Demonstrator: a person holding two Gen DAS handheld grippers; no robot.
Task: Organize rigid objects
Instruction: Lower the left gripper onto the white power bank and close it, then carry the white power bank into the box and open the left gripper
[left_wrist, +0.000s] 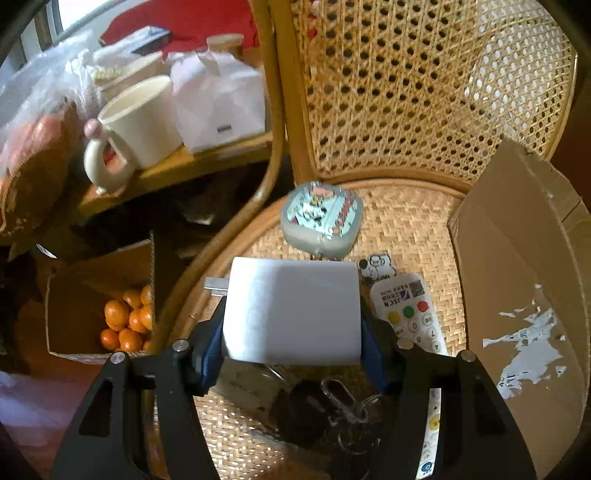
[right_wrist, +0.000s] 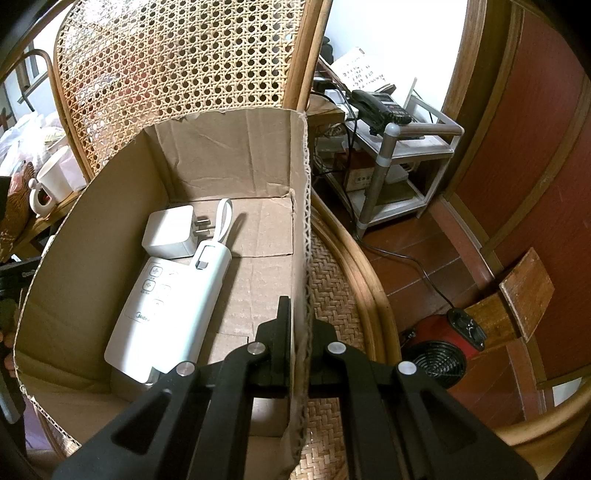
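My left gripper is shut on a white charger block, its metal prongs pointing left, held above the wicker chair seat. On the seat lie a cartoon-print case, a panda charm, a white remote and a dark key bunch. The cardboard box stands at the right. My right gripper is shut on the box's right wall. Inside the box lie a white charger, a white power bank and a white Midea remote.
A side table at the left holds a cream mug and a white tissue pack. A box of oranges sits on the floor below. Right of the chair are a metal shelf with a telephone and a red heater.
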